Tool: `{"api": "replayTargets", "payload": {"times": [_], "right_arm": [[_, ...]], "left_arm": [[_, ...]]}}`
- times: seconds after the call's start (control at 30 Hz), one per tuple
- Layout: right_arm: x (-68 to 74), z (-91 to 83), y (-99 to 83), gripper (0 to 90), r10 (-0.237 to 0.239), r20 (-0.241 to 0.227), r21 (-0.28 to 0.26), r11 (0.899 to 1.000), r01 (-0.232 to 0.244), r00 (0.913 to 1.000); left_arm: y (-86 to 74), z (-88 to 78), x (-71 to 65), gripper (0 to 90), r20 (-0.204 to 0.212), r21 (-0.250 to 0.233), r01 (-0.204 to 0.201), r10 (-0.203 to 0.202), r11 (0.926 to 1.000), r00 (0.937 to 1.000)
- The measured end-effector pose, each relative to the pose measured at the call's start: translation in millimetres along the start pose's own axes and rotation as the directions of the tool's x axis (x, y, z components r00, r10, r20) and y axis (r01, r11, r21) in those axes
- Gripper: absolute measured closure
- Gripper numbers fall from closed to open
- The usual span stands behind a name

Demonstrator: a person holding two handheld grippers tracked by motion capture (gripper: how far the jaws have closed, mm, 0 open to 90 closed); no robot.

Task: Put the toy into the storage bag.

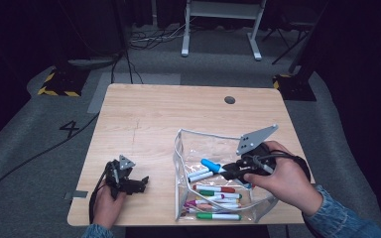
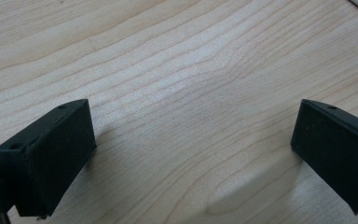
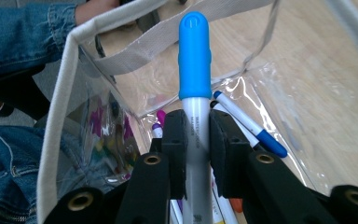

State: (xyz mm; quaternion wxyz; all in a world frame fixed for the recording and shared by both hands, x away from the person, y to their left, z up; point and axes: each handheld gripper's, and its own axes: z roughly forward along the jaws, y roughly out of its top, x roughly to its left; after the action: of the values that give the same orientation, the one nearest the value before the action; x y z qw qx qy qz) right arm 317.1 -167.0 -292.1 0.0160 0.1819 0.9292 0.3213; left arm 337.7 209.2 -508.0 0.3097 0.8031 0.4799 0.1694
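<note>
A clear plastic pouch (image 1: 186,144) with a white fabric rim lies open on the wooden table, with several coloured markers (image 1: 218,189) inside it. My right gripper (image 1: 229,170) reaches into the pouch from the right and is shut on a white marker with a light blue cap (image 1: 211,165). In the right gripper view both pads clamp that marker's barrel (image 3: 196,140), and the blue cap (image 3: 195,56) points toward the pouch's rim (image 3: 58,102). My left gripper (image 1: 144,181) rests near the table's front left with its jaws wide apart over bare wood (image 2: 191,116), nothing between them.
A round grey grommet (image 1: 229,99) sits in the table's far right part. The far half of the table (image 1: 178,109) is bare wood. More markers (image 3: 256,133) lie on the pouch's bottom under the held one. Desk legs and cables stand on the floor beyond.
</note>
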Motion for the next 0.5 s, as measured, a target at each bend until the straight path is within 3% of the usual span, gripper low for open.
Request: {"api": "replayTargets", "payload": {"times": [0.5], "right_arm": [[-0.8,45.9,-2.4,77.1,-0.03,-0.061,0.139,0.989,0.038,0.9977]], "left_arm": [[0.0,0.0,0.0,0.0,0.0,0.0,-0.001,0.001,1.0,1.0]]}}
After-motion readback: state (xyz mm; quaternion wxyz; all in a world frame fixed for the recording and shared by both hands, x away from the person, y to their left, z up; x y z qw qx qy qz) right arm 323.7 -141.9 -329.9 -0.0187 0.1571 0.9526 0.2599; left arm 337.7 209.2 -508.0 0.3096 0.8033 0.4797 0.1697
